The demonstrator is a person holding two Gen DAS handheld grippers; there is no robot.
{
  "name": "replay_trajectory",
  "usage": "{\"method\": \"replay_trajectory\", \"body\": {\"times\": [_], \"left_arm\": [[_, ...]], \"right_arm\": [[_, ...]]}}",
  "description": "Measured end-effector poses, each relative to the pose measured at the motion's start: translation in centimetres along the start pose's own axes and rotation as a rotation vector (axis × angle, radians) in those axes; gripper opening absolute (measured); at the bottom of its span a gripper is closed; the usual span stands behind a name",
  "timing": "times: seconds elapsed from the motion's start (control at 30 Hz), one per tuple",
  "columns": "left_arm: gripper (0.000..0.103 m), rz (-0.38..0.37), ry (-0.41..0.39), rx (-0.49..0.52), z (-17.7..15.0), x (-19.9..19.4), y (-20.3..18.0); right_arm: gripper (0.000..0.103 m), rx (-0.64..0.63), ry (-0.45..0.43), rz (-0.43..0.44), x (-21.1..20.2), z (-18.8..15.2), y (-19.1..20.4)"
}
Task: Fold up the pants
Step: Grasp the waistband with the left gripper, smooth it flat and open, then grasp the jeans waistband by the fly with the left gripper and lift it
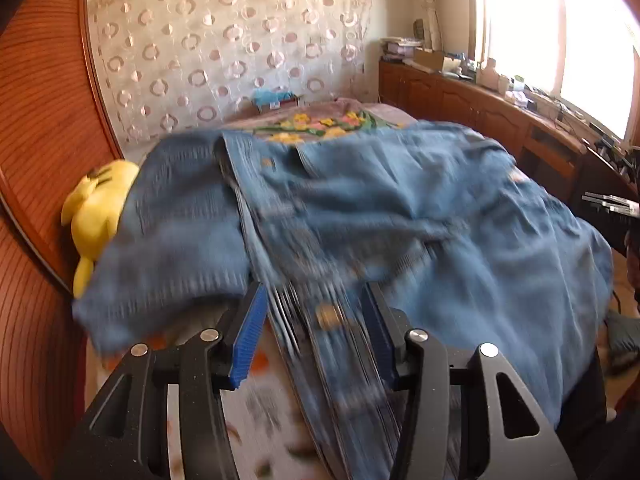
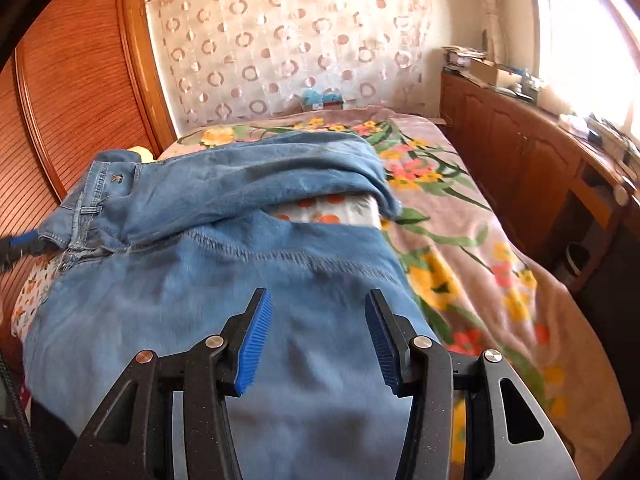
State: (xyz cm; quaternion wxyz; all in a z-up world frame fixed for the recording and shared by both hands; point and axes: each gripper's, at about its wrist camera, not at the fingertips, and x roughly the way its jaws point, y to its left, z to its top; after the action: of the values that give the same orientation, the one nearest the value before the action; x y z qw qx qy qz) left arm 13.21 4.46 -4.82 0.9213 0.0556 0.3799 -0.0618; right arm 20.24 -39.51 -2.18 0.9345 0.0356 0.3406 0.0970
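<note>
On bed (image 2: 500,248): blue denim pants (image 2: 224,280) folded over, rumpled.

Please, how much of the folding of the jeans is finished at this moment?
Done: the jeans lie on the flowered blanket with the legs apparently folded back over the top once. In hand: nothing; the left gripper and right gripper are open above the denim. Left: the bundle is loose and wrinkled, one leg edge lifted, so smoothing and probably another fold remain.
</note>
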Motion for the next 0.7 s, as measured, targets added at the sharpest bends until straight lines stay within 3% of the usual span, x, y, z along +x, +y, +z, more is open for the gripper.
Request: {"method": "replay_trajectory", "body": {"times": [0.37,0.7], "left_arm": [[0.05,-0.042,0.048,-0.043,-8.3,-5.2,-1.9],[0.047,-0.088,0.103,-0.068,-13.7,-6.4,-3.2]], "right_arm": [[0.053,0.02,0.063,-0.044,-5.0,-5.7,-0.7],[0.053,0.03,0.035,-0.073,-7.9,-5.8,-1.8]]}}
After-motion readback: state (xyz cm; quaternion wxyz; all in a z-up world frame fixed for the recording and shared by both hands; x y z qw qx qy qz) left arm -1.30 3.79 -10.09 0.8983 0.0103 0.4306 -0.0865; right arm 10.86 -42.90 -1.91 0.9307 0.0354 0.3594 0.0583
